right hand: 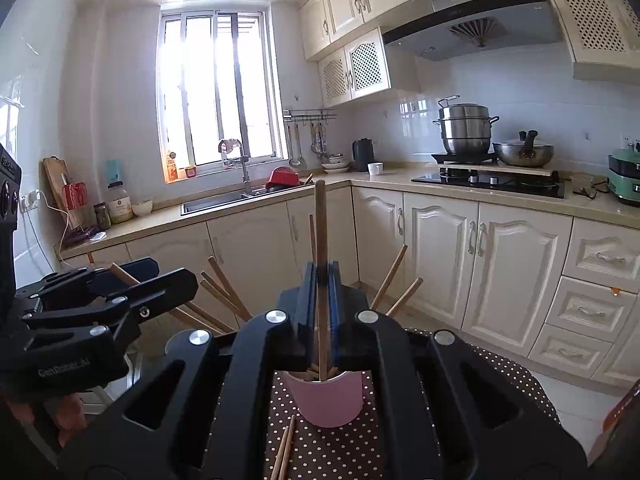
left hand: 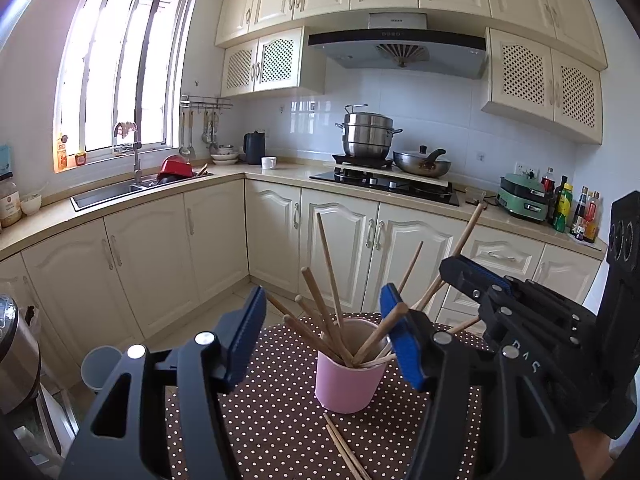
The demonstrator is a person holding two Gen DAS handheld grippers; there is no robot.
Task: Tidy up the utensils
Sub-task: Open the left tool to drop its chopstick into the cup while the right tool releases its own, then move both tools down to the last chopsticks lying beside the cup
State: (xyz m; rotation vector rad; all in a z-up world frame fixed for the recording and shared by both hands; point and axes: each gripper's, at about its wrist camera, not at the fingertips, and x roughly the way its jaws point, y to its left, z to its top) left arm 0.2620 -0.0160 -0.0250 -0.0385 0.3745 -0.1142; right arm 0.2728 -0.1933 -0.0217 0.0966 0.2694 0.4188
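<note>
A pink cup (left hand: 346, 384) stands on the brown dotted tablecloth (left hand: 272, 420) with several wooden chopsticks (left hand: 320, 312) fanned out of it. My left gripper (left hand: 324, 332) is open, its blue pads on either side of the cup's top and gripping nothing. My right gripper (right hand: 321, 276) is shut on one upright chopstick (right hand: 320, 224) whose lower end reaches into the pink cup (right hand: 328, 404). Seen from the left wrist, the right gripper (left hand: 460, 270) comes in from the right. Two loose chopsticks (left hand: 344, 448) lie on the cloth in front of the cup. The left gripper (right hand: 168, 276) shows at the left in the right wrist view.
Cream kitchen cabinets and a counter with a sink (left hand: 108, 194), a stove (left hand: 384, 184) and pots run behind the small table. A steel appliance (left hand: 16, 360) stands at the left and a grey bin (left hand: 100, 364) on the floor. A hand (right hand: 68, 412) holds the left gripper.
</note>
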